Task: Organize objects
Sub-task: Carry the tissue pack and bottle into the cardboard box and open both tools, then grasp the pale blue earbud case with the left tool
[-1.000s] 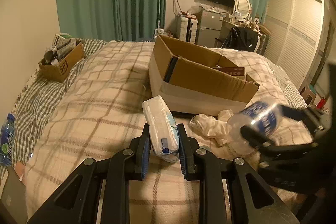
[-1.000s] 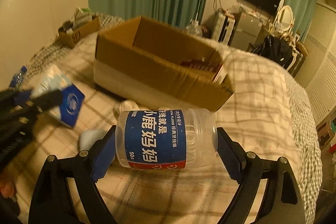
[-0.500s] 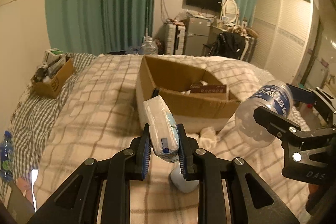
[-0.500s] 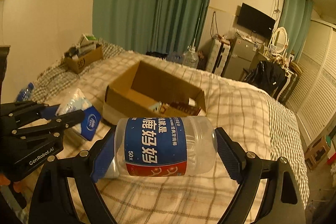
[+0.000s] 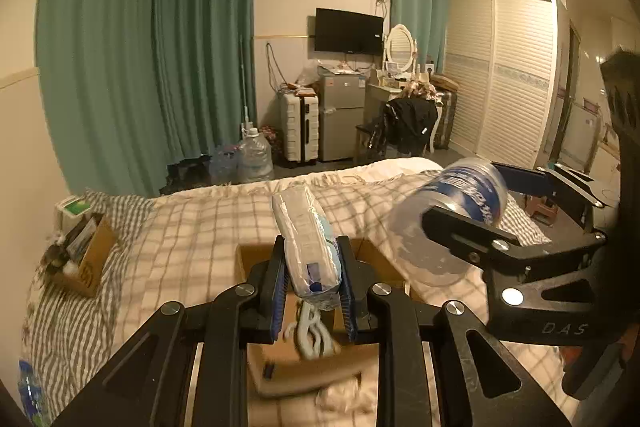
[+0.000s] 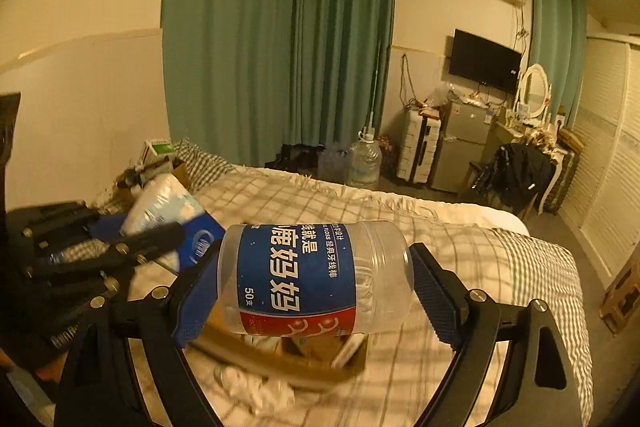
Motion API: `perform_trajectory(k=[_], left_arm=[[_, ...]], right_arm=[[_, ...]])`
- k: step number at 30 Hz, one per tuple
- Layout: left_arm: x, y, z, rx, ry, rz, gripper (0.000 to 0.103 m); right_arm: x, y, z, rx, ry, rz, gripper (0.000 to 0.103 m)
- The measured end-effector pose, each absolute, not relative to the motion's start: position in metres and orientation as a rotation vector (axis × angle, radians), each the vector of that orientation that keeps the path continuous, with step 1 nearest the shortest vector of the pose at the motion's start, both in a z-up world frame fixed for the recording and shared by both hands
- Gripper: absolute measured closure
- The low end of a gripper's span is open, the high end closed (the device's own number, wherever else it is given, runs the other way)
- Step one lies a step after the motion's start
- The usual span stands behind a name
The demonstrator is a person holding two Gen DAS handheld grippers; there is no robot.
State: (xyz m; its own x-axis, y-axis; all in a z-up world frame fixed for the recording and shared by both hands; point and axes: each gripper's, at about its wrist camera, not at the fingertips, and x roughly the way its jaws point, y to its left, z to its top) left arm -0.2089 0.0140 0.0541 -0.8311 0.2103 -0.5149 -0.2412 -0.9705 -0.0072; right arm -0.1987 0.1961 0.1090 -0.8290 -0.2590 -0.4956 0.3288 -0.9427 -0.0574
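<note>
A soft tissue pack (image 5: 307,243) is clamped upright between the blue pads of the left hand-held gripper (image 5: 312,279), held in the air above the open cardboard box (image 5: 256,263) that sits on the plaid-covered bed (image 5: 192,227). The right hand-held gripper (image 6: 314,291) is closed on a clear dental-floss jar (image 6: 312,279) — blue label, lying sideways across its pads — also raised above the box. A crumpled white cloth (image 6: 244,383) is seen on the bed at the box's near side.
</note>
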Motion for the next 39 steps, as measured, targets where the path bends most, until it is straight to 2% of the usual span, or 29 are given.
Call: perform_trajectory(k=[4, 8, 18, 19, 21, 22, 23, 32, 39], left_arm=[[-0.249, 0.021, 0.050, -0.796, 0.094, 2.829, 0.080], [-0.281, 0.022, 0.025, -0.877, 0.052, 2.817, 0.080], [-0.310, 0.024, -0.052, -1.048, 0.065, 2.686, 0.079], [-0.311, 0.024, -0.054, -1.056, 0.069, 2.674, 0.076], [-0.310, 0.025, -0.057, -1.074, 0.088, 2.663, 0.061], [-0.309, 0.025, -0.056, -1.074, 0.096, 2.673, 0.041], [-0.305, 0.023, -0.054, -1.059, 0.097, 2.691, 0.028], [-0.252, 0.004, -0.015, -1.016, 0.130, 2.802, 0.012], [-0.183, -0.017, -0.003, -0.970, 0.107, 2.935, 0.010]], right_arm=[[-0.246, 0.197, 0.117, 0.779, 0.172, -2.750, 0.015], [-0.289, 0.201, 0.103, 0.858, 0.152, -2.788, 0.015], [-0.341, 0.209, 0.004, 1.079, 0.029, -2.699, 0.015], [-0.342, 0.209, 0.000, 1.077, 0.004, -2.686, 0.014], [-0.346, 0.210, -0.006, 1.073, -0.057, -2.649, 0.014], [-0.345, 0.212, -0.006, 1.068, -0.080, -2.634, 0.012], [-0.343, 0.214, -0.004, 1.047, -0.099, -2.637, 0.010], [-0.276, 0.232, 0.062, 0.891, 0.050, -2.797, 0.005], [-0.195, 0.241, 0.076, 0.842, 0.176, -2.852, 0.003]])
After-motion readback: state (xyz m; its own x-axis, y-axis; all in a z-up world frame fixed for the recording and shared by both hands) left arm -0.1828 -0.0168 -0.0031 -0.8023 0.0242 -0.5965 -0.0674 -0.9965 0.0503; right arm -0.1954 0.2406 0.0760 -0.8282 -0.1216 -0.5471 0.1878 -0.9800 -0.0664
